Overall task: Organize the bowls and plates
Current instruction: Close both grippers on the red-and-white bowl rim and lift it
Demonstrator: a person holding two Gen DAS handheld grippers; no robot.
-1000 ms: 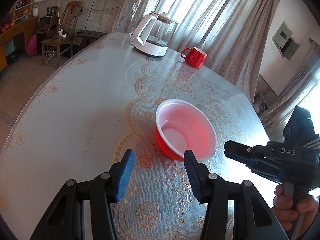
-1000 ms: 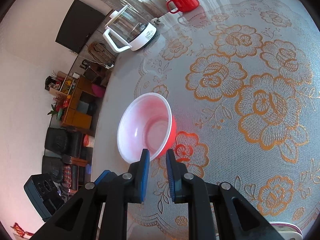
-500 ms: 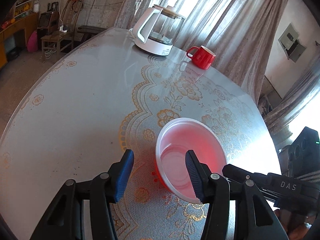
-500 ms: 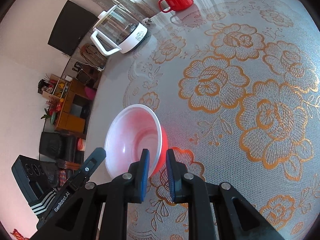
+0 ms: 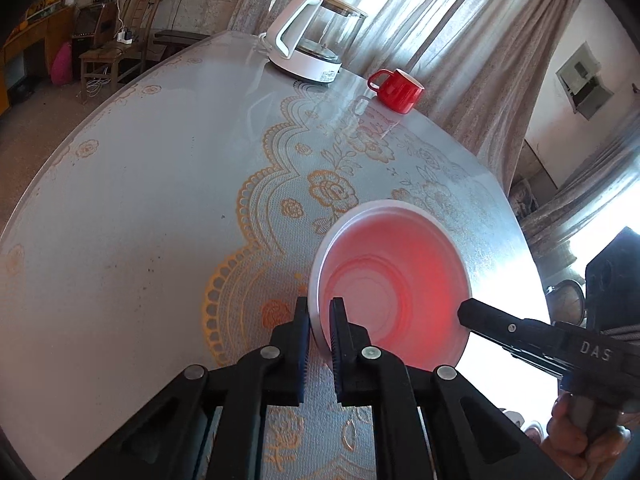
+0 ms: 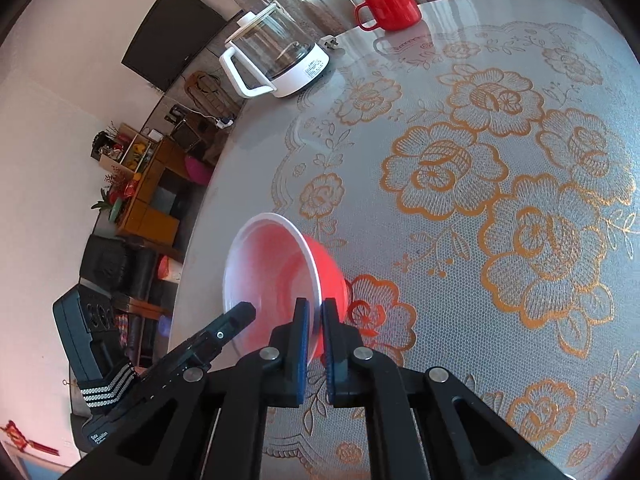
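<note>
Bowl [image 5: 390, 284]: red outside, white inside, tilted up on its side over the lace-patterned part of the surface [image 5: 132, 200], mouth turned toward the left tool's camera; in the right wrist view the bowl [image 6: 276, 276] shows its red underside facing right.
Left tool [image 5: 319, 320]: clenched on the near-left part of the bowl's rim, one finger outside the wall, one inside.
Right tool [image 6: 311, 322]: clenched on the rim at the opposite side, the thin wall pinched between its fingers; seen from the left wrist view it comes in from the right [image 5: 464, 312].
Why held so: two pinches on opposite rim edges look like a handover or a steadying grip for a light, flexible plastic bowl; one pinch alone would likely let it sag or twist.
Contact with surface: I cannot tell whether the bowl's lower edge touches the cloth or hangs just above it.
Far things: a glass kettle [image 5: 316, 46] on a white base and a red mug [image 5: 396, 88] stand at the far edge by the curtains, well apart from the bowl.
Open room: the left half of the surface is bare and wide; the floral cloth to the right in the right wrist view is also open.
Edges: the round surface drops off just right of the bowl in the left wrist view, so moving left or farther in seems safer.
Near right corner: pale rims of other dishes [image 5: 516, 420] peek below the right tool, too hidden to name.
Stage: bowl gripped and raised, not yet set in a final place.
</note>
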